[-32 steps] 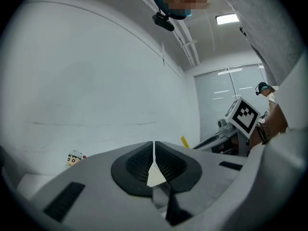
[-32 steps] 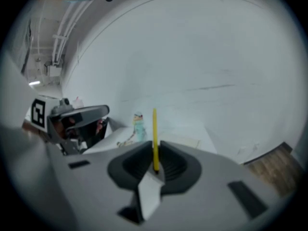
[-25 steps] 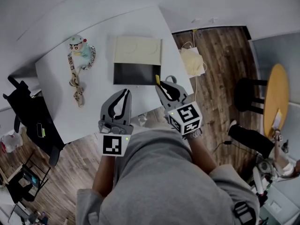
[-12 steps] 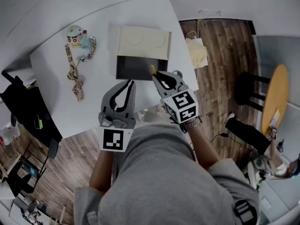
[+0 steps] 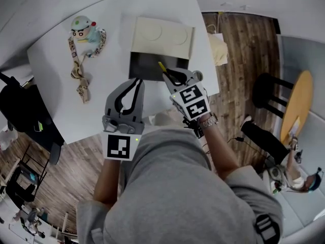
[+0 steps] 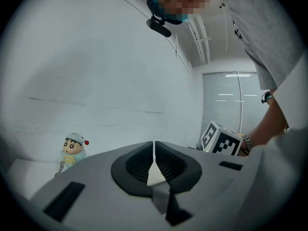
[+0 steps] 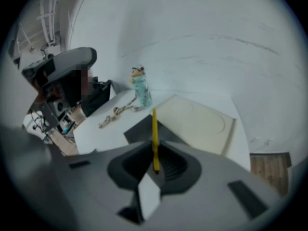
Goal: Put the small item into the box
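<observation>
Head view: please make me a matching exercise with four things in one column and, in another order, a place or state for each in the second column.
Things
1. yellow stick
2. toy figure
3. box
4. left gripper

Places or states
A. open, dark inside
B. shut, with nothing between its jaws
C. held in the right gripper, pointing toward the box
D. on the table, left of the box

Right pairs: 1-C, 2-D, 3-A, 4-B

Box (image 5: 163, 36) on table (image 5: 53, 88), figurine (image 5: 84, 30) well left, lanyard (image 5: 77, 71) beside figurine.
</observation>
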`<state>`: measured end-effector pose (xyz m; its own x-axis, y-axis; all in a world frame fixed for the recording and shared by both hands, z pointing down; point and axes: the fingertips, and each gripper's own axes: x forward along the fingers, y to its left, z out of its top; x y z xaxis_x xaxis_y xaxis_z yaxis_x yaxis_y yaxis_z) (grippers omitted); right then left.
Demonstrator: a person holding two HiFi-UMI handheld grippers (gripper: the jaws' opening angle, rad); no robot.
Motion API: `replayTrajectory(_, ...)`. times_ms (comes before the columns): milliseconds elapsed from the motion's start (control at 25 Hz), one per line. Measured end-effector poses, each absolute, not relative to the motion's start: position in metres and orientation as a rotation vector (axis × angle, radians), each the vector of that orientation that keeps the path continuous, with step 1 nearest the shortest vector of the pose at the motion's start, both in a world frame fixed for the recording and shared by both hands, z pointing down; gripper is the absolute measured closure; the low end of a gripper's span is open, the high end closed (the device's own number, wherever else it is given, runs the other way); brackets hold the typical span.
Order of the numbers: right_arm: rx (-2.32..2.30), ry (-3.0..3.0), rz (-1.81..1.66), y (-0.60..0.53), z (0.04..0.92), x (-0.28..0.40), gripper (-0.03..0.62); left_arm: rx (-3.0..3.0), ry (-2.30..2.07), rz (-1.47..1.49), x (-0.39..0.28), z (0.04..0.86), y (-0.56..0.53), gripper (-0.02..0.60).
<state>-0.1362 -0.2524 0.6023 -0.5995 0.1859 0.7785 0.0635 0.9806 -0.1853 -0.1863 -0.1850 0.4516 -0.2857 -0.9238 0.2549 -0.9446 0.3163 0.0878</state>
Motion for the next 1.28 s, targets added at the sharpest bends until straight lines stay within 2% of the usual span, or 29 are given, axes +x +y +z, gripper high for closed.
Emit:
replayTrajectory(920,-0.256,-1.895,0.131,-0.244,0.702,-0.151,0.525,1.569,-2.310,0.022,-0.227,0.490,-0.173,0.537)
replayTrajectory(1280,-0.268,-1.847,0.106,-0.241,0.716,-0.149,0.525,1.519,-2.322,0.002,-0.232,0.496,-0.163,0.537)
